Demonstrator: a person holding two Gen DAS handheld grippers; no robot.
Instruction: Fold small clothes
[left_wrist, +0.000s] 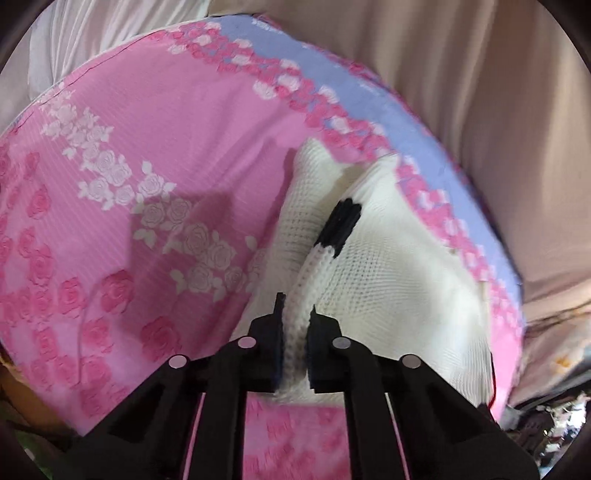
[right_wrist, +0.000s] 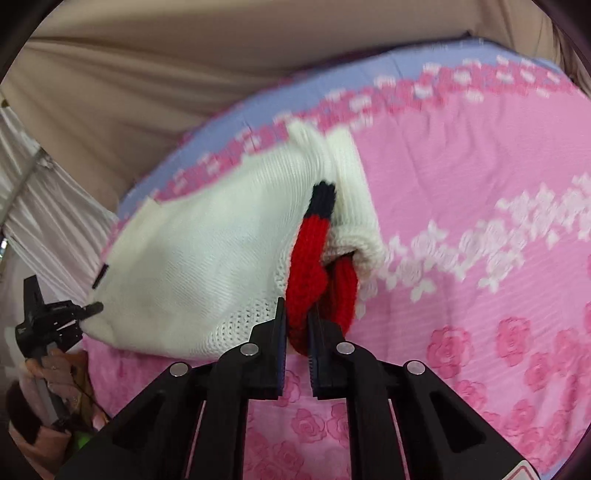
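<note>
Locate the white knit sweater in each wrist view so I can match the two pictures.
Left wrist: white knit sweater sits centre-right, its edge pinched in the left gripper.
Right wrist: it hangs centre-left, its red trim pinched in the right gripper.
Shared landmark: the black patch on the trim, over the pink rose bedsheet.

Sweater (right_wrist: 192, 258): cream-white knit, waffle-like texture; trim band red (right_wrist: 306, 273) running into black (right_wrist: 324, 197). In the left wrist view only the black patch (left_wrist: 341, 225) shows on the white.

Bedsheet (left_wrist: 166, 122): pink, fine ribbing; white rose clusters (left_wrist: 110, 173), deeper pink roses (right_wrist: 517, 343) lower down; lavender-blue border (left_wrist: 351, 92) edged with pink-and-white roses.

Curtain (right_wrist: 147, 74): plain beige.

Both grippers: black, silver round studs (left_wrist: 341, 343).
</note>
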